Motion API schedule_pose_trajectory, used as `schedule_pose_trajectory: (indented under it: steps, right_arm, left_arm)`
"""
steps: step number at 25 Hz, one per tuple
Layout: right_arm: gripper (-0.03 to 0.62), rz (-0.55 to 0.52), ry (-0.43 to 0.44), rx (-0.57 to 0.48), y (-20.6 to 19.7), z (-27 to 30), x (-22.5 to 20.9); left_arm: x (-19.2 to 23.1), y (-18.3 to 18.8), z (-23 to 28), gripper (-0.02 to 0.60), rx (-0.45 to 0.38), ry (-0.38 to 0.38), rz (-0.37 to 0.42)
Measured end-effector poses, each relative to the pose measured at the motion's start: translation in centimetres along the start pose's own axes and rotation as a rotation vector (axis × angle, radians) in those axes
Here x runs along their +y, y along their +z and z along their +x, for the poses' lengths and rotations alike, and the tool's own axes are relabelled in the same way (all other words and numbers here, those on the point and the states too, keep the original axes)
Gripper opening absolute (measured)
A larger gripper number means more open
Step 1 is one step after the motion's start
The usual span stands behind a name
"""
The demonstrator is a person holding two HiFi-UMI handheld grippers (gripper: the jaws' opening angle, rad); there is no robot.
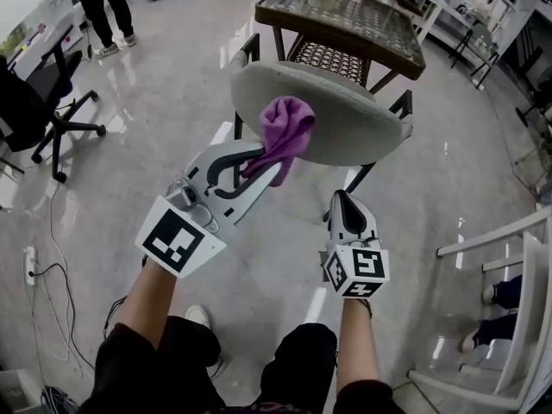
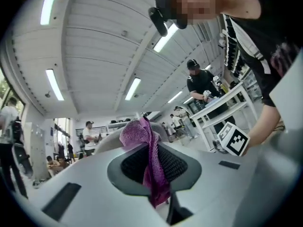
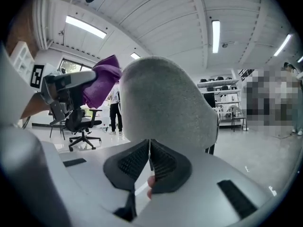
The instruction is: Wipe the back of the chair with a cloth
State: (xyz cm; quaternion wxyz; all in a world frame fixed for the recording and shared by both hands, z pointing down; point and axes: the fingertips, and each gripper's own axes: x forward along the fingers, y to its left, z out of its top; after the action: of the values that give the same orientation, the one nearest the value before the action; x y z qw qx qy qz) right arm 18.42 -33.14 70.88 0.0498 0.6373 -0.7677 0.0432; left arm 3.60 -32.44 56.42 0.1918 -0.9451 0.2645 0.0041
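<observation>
The left tongs point(image 1: 252, 167) are clamped on the purple cloth point(image 1: 289, 134); in the left gripper view the fabric fills the gap between the pads, with a loose tail hanging below them and a bunched wad standing proud of the tips point(image 2: 150, 167). The right tongs point(image 1: 347, 203) are closed with nothing between them, and the right gripper view shows their pads meeting edge to edge point(image 3: 149, 157). We locate the chair back point(image 1: 345, 119) directly ahead of both tools. It is a grey padded oval whose long axis runs left to right across the head view. The wad of cloth lies over its left end, near the upper edge. From the right gripper view the cloth point(image 3: 102, 83) sits just beside the left flank of the chair back point(image 3: 165, 103), and we judge it to be touching, although the contact line itself is not visible. The right tongs point at the lower middle of the padding from close below and carry no wiping material, so we treat the left hand as the working one. Because almost all of the unwiped surface extends to the right of the cloth, we judge that the coming stroke must travel rightward along the long axis, holding the wad flat against the padding
</observation>
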Motion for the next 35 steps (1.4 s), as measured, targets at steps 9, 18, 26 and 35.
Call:
schedule_pose_trajectory:
  steps: [9, 18, 26, 35]
  right_arm:
    - [0.028, -0.047, 0.01, -0.019, -2.5, 1.0, 0.2]
    - [0.028, -0.066, -0.052, -0.015, -4.5, -1.3, -4.1]
    - [0.029, -0.054, -0.077, -0.028, -5.2, -3.2, -6.3]
    - [0.029, -0.042, -0.116, -0.016, -6.3, -6.0, -9.1]
  left_arm:
    - [9.3, -8.6, -1.7, 0.067, 0.002, 0.335, -0.084]
    - [3.1, -8.4, 4.3, 0.066, 0.024, 0.197, 0.013]
    - [-5.3, -6.9, 9.7, 0.067, -0.017, 0.008, 0.059]
    - [-12.0, -5.4, 13.5, 0.067, -0.046, -0.149, 0.14]
